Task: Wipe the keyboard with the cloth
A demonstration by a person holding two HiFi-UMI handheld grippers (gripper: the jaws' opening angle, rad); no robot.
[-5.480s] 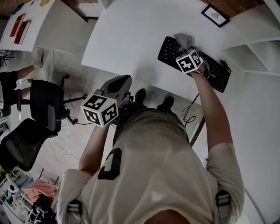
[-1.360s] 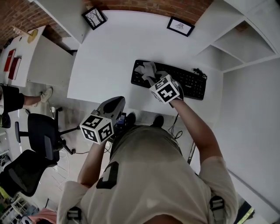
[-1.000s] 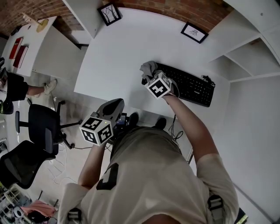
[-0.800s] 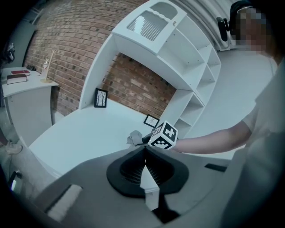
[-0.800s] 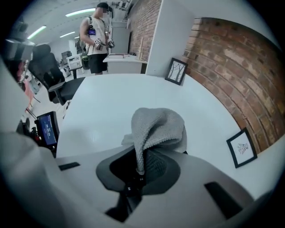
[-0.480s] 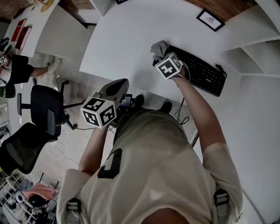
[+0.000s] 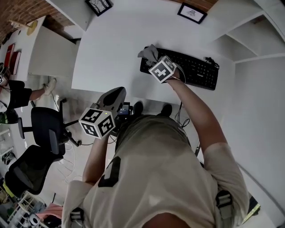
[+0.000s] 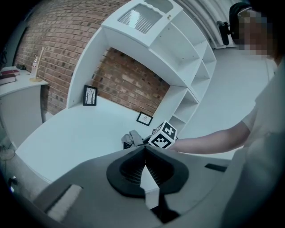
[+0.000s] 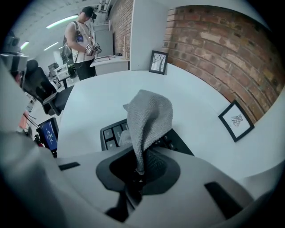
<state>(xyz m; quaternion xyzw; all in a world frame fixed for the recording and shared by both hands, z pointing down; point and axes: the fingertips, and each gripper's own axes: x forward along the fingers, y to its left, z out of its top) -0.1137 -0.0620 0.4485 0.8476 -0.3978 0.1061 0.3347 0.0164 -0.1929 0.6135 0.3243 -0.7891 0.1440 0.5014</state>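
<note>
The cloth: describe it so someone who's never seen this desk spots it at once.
On the white desk lies a black keyboard. At its left end, the right tool pinches a grey knitted cloth, the only soft, crumpled thing there.

Grippers: two, left gripper point(image 8: 144, 150) and right gripper point(image 9: 140, 169). Marker cubes: two, one on each.
Keyboard point(image 7: 196, 71): one, under the right gripper.
Cloth point(image 7: 149, 53): one, at the right gripper's tip.
Framed pictures: two, both beyond the grippers. First picture point(image 7: 99, 5) stood ahead of the left gripper, second picture point(image 7: 192, 12) ahead of the right.
Office chairs: two, both left of the left gripper: near chair point(image 7: 46, 129), far chair point(image 7: 26, 171).
</note>
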